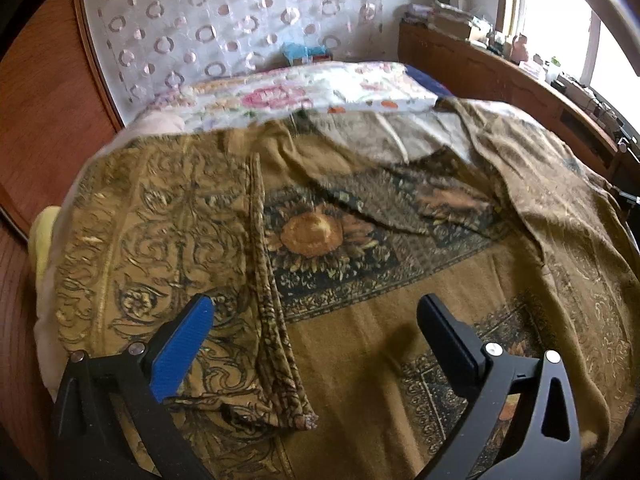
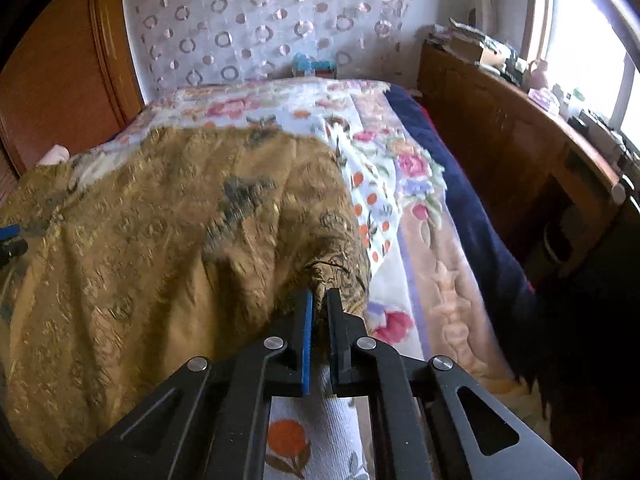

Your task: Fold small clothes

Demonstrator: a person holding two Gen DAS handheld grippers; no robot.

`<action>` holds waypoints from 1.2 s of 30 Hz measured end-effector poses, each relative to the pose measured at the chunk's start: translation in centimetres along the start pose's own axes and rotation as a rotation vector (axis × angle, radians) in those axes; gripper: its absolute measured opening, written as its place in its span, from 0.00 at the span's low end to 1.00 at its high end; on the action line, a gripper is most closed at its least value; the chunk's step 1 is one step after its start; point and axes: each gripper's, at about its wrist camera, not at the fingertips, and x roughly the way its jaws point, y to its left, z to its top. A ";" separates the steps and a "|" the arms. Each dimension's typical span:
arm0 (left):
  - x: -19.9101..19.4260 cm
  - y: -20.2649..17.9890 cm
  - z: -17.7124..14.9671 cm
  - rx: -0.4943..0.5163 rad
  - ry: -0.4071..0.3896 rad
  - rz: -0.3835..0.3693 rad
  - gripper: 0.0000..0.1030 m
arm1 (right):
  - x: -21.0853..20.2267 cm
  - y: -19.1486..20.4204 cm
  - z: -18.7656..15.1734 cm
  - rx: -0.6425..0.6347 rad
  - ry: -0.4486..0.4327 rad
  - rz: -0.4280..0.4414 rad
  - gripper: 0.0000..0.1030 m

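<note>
A mustard-gold patterned cloth (image 1: 352, 344) with dark floral medallions lies spread over the bed. A long fold ridge (image 1: 268, 280) runs down its left half. My left gripper (image 1: 316, 312) is open and empty just above the cloth, its blue pad (image 1: 184, 344) on the left. In the right wrist view the same cloth (image 2: 160, 240) is lifted and draped. My right gripper (image 2: 319, 300) is shut on a bunched corner of it (image 2: 328, 276), held above the bed. The left gripper's tip (image 2: 10, 240) shows at the far left edge.
A floral bedsheet (image 2: 400, 184) and a navy blanket (image 2: 468, 200) cover the bed. A wooden headboard shelf (image 2: 520, 128) with clutter runs along the right under a window. A wooden wardrobe (image 1: 44, 92) stands left. A patterned curtain (image 1: 224, 20) hangs at the back.
</note>
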 end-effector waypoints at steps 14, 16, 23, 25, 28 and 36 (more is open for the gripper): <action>-5.0 -0.8 1.0 -0.022 -0.181 -0.058 0.99 | -0.9 9.2 1.5 -0.139 -0.086 0.214 0.06; -5.3 -0.8 0.9 -0.025 -0.191 -0.069 0.99 | 0.1 10.5 0.7 -0.154 -0.053 0.233 0.06; -5.8 -1.5 0.4 -0.020 -0.208 -0.064 0.99 | 2.0 11.5 -0.7 -0.160 0.006 0.225 0.09; -5.9 -1.6 0.4 -0.021 -0.211 -0.068 0.99 | 1.9 11.4 -0.3 -0.152 0.006 0.226 0.19; -6.0 -1.8 0.4 -0.018 -0.213 -0.070 0.99 | 0.3 10.3 0.7 -0.140 -0.027 0.219 0.40; -6.3 -2.4 0.1 -0.009 -0.217 -0.081 0.99 | -1.1 6.3 2.8 -0.070 -0.091 0.115 0.48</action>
